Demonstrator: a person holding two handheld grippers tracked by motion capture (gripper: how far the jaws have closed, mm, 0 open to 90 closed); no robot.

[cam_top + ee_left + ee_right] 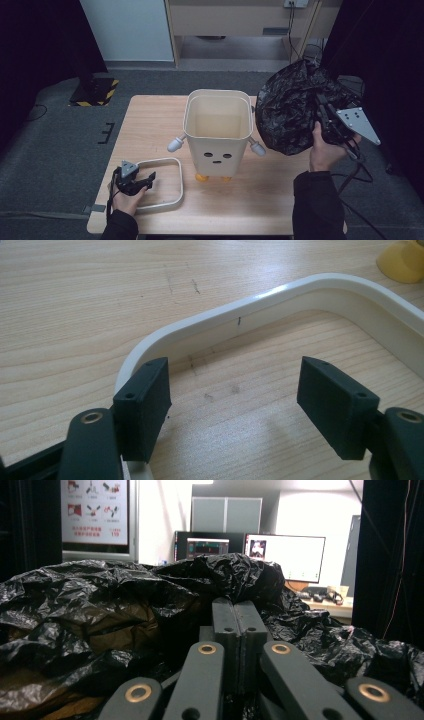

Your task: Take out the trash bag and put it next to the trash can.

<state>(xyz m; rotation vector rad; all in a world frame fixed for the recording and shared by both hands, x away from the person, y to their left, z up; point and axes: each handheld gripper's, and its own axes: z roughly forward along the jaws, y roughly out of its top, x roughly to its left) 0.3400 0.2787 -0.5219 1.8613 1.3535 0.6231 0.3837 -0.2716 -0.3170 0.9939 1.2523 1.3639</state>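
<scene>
Table (pixel 150 112): light wood, dark floor around, desk and screens beyond.
Bin (pixel 218 131): cream, face on front, upright mid-table, open top.
Ring (pixel 176 180): cream rim frame, flat on table left of bin.
Left gripper (pixel 148 181): low over ring, forearm in from bottom edge, jaws wide apart, nothing between; left pad just beside ring's curved corner.
Right gripper (pixel 320 107): raised right of bin, hand wrapped under, jaws clamped on bag.
Bag (pixel 292 107): black plastic, bunched, off the table, near bin's right side.

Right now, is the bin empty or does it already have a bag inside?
Empty. The high view looks into the bin and shows bare cream walls. The black bag hangs beside it, pinched in the right gripper.
</scene>
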